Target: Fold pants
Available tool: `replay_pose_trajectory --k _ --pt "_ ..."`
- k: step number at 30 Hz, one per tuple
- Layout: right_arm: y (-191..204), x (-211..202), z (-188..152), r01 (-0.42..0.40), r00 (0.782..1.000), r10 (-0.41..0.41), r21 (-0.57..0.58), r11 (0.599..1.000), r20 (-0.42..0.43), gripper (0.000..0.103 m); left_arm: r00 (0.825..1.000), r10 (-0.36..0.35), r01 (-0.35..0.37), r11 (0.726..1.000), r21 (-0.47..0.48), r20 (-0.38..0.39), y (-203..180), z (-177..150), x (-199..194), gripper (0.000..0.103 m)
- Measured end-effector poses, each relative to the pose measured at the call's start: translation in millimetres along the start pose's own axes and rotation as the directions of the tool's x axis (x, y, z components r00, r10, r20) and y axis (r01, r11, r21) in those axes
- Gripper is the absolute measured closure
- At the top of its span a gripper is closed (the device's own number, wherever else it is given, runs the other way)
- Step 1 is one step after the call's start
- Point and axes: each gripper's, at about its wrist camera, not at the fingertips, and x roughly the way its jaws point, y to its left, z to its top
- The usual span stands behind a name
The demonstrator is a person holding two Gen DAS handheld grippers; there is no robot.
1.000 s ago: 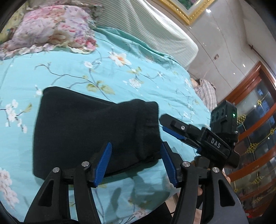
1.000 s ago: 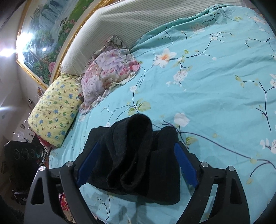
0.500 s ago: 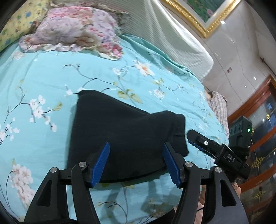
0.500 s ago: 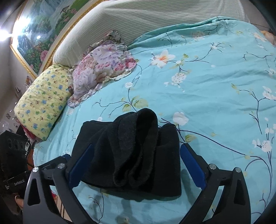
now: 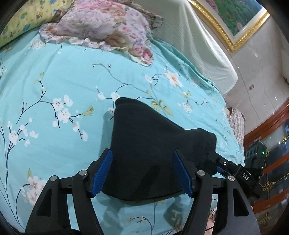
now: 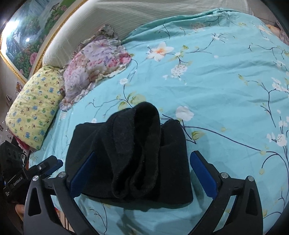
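The black pants (image 5: pixel 148 148) lie folded in a compact bundle on the turquoise floral bedspread (image 5: pixel 59 86). In the right wrist view the pants (image 6: pixel 130 155) show a raised rolled fold along the middle. My left gripper (image 5: pixel 142 171) is open, its blue-padded fingers wide apart above the bundle's near edge, holding nothing. My right gripper (image 6: pixel 142 173) is open too, its jaws straddling the near end of the bundle without gripping it. The right gripper also shows at the right of the left wrist view (image 5: pixel 234 171), and the left gripper shows at the left of the right wrist view (image 6: pixel 36 171).
A pink floral pillow (image 5: pixel 108 27) and a yellow patterned pillow (image 6: pixel 34 106) lie at the head of the bed against a padded striped headboard (image 6: pixel 126 16). A gold-framed painting (image 5: pixel 234 21) hangs above. A wooden cabinet (image 5: pixel 271 159) stands at the right. The bed's near edge lies below the grippers.
Both grippers have drawn back and risen from the pants, so more of the bed shows. The pants lie as before, released.
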Motion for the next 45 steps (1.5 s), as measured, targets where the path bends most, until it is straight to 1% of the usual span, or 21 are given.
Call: replay_pose_trajectory --k 5,12,17,19,25,27,30,32,35,36,37,38,40,45 --pt "-1.8 10.0 -4.7 -0.003 1.000 0.004 0.041 0.999 -0.031 0.001 1.000 0.000 0.000 1.000 -0.019 -0.030 10.3 3.8 11.9 0.033" --pt "-5.4 13.9 -5.2 -0.001 1.000 0.003 0.061 0.998 -0.022 0.001 0.998 -0.003 0.001 0.999 -0.036 -0.058 16.2 10.2 28.9 0.032" --pt "-15.6 21.7 -8.6 -0.008 0.999 0.012 0.094 0.996 -0.042 0.002 0.997 -0.003 0.000 0.999 -0.041 -0.073 17.1 13.5 39.0 0.031" --pt "-19.2 24.3 -10.4 -0.020 0.999 0.024 0.100 0.995 -0.045 0.005 0.997 -0.003 0.000 0.999 -0.041 -0.077 16.5 14.1 42.6 0.029" --pt "-24.0 23.2 -14.1 -0.033 0.999 0.035 0.081 0.996 -0.027 0.021 0.996 -0.004 -0.001 0.999 -0.048 -0.094 17.2 14.1 53.5 0.026" --pt "-26.5 22.3 -15.6 -0.041 0.999 0.043 0.084 0.996 -0.019 0.031 0.995 -0.005 0.000 0.999 -0.053 -0.100 17.6 13.6 57.7 0.025" --pt "-33.7 21.0 -17.9 -0.076 0.997 0.078 0.102 0.992 -0.014 0.040 0.994 -0.013 0.006 0.998 -0.063 -0.107 17.7 13.9 63.8 0.025" --pt "-38.3 20.4 -18.6 -0.098 0.995 0.101 0.114 0.989 -0.013 0.043 0.994 -0.012 0.005 0.998 -0.059 -0.109 15.9 14.4 67.4 0.025" --pt "-41.5 20.0 -20.2 -0.120 0.992 0.122 0.124 0.985 -0.009 0.044 0.994 0.000 -0.004 0.999 -0.040 -0.106 11.3 15.2 72.0 0.026" --pt "-41.4 20.1 -20.5 -0.123 0.992 0.125 0.126 0.984 -0.008 0.044 0.994 -0.003 0.000 0.999 -0.034 -0.107 9.7 15.4 73.8 0.032" --pt "-41.9 20.1 -20.5 -0.127 0.992 0.129 0.128 0.984 -0.006 0.044 0.993 -0.016 0.012 0.999 -0.031 -0.114 8.2 15.7 76.4 0.041" --pt "-42.5 19.9 -20.6 -0.131 0.991 0.133 0.128 0.983 -0.004 0.045 0.993 -0.013 0.010 1.000 -0.029 -0.119 7.4 15.9 77.9 0.042" --pt "-43.0 19.7 -20.9 -0.137 0.990 0.139 0.126 0.982 -0.002 0.045 0.994 -0.009 0.008 1.000 -0.015 -0.112 4.6 15.7 78.9 0.048" --pt "-43.0 19.4 -20.6 -0.147 0.989 0.148 0.124 0.981 -0.002 0.046 0.995 -0.022 0.023 1.000 0.004 -0.096 -1.0 13.8 73.7 0.061"
